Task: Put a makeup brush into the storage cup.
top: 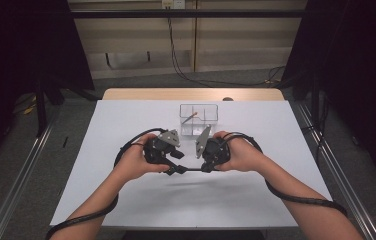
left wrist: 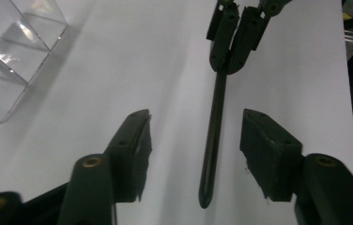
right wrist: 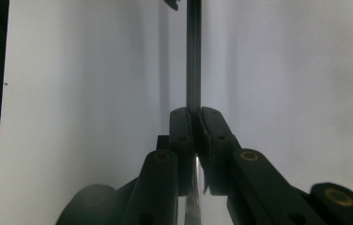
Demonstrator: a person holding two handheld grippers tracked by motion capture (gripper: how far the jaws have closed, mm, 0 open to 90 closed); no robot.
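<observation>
A thin dark rod [top: 192, 170] hangs level just above the white table [top: 126, 200], between my two grippers. My right gripper [top: 205, 168] is shut on one end of it. In the right gripper view the rod [right wrist: 193, 56] runs straight out from the closed jaws of the right gripper [right wrist: 196, 117], and a shiny part shows behind them. My left gripper [top: 178, 169] is open. In the left gripper view the rod's free end [left wrist: 212, 140] lies between the spread jaws of the left gripper [left wrist: 195, 136], nearer the right one and touching neither. The right gripper [left wrist: 233, 51] shows beyond, facing me.
A clear plastic box [top: 198, 120] with several compartments stands just behind the grippers; a small stick [top: 190, 118] lies in one compartment. A corner of the box [left wrist: 5, 61] shows at upper left in the left gripper view. Cables [top: 296, 197] trail along both forearms.
</observation>
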